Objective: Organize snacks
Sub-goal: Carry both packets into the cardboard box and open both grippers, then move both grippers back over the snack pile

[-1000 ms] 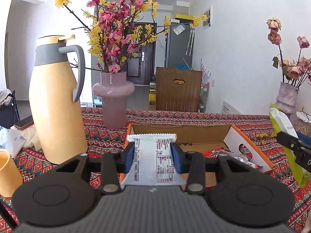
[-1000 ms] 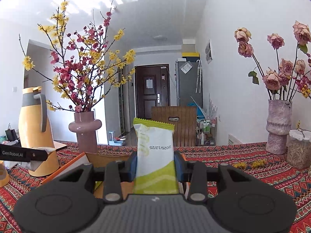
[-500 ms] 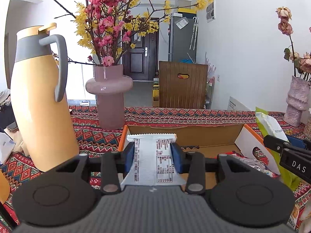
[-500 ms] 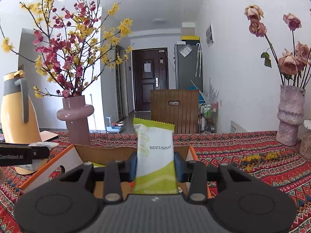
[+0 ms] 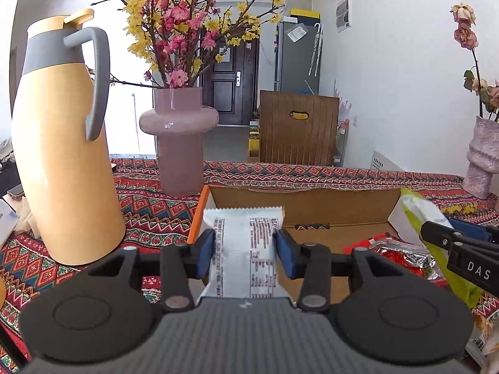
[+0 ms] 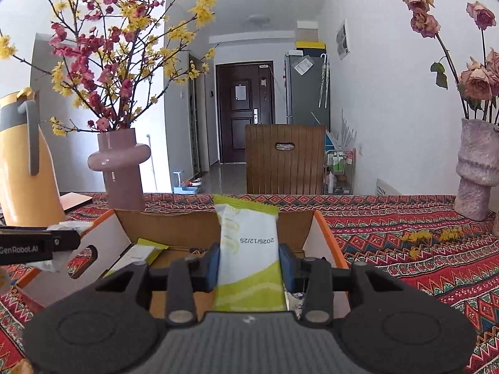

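My left gripper (image 5: 244, 254) is shut on a white snack packet (image 5: 244, 246) with printed text, held upright over the left part of an open cardboard box (image 5: 305, 202) with orange sides. My right gripper (image 6: 249, 265) is shut on a green and white snack packet (image 6: 248, 249), held upright over the same box (image 6: 174, 227). In the left wrist view the right gripper (image 5: 461, 249) shows at the right edge with its green packet (image 5: 421, 212). A red and silver snack (image 5: 402, 252) lies in the box. A green packet (image 6: 140, 255) lies in the box's left part.
A yellow thermos jug (image 5: 62, 143) and a pink vase of blossoms (image 5: 179, 143) stand left of the box on the patterned tablecloth (image 6: 421, 265). A textured vase of dried roses (image 6: 477, 171) stands at the right. A wooden chair (image 6: 285, 159) is behind the table.
Both grippers have moved forward and lower toward the box, each still holding its packet. The box now fills more of both views.
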A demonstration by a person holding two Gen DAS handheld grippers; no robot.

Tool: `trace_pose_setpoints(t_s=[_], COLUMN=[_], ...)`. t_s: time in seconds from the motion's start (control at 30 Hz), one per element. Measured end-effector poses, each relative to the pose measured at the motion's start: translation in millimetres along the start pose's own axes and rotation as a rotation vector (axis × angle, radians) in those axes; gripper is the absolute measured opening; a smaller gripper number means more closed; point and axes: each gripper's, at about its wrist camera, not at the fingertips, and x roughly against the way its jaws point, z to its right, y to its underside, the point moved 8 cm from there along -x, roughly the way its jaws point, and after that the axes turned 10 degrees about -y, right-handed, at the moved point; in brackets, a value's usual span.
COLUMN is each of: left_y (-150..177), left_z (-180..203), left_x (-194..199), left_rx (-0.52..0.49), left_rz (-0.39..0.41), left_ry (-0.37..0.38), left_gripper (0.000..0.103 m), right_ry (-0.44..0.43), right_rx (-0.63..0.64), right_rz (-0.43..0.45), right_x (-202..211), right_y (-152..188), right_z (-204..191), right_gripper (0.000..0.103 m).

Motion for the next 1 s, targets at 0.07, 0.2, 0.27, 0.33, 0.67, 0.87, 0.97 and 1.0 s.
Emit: trace_pose_setpoints(t_s=[0.07,0.2,0.27,0.33,0.67,0.87,0.97,1.0], left_y=[-1,-5,-6,-6,-13,-19,-18,-17], left_z=[-1,-5,-5,-6,-11,-17,-21,-22], left_x=[2,11,13,13,17,36,45,48], left_rx=[0.011,0.031,0.044,0.043,0.059,0.070,0.063,0.059], left_rz=[0.009,0.059,0.065,0.065,0.067,0.073,0.070,0.071], left_ry=[0.000,-0.022,-0.021,-0.030,-0.055,-0.046,-0.043,-0.043], left_gripper=[0.081,0.103,0.103,0.103,0.103,0.103,0.103,0.103], right_ry=[0.005,0.024,0.023,0.022,0.033,0.006,-0.003,-0.005], right_rx=[-0.006,-0.023,-0.036,-0.042,-0.036,-0.036,-0.020,-0.014], right_rz=[0.012,0.048,0.061,0.065,0.091,0.110,0.107,0.105], right_x=[5,15,19,20,32,62,79,84], right_y=[-1,-5,-6,-7,-15,-24,-22,-21], right_z=[1,6,9,12,11,4,1,0], right_gripper=[0.050,0.100,0.103,0.103,0.103,0.103,0.103,0.103])
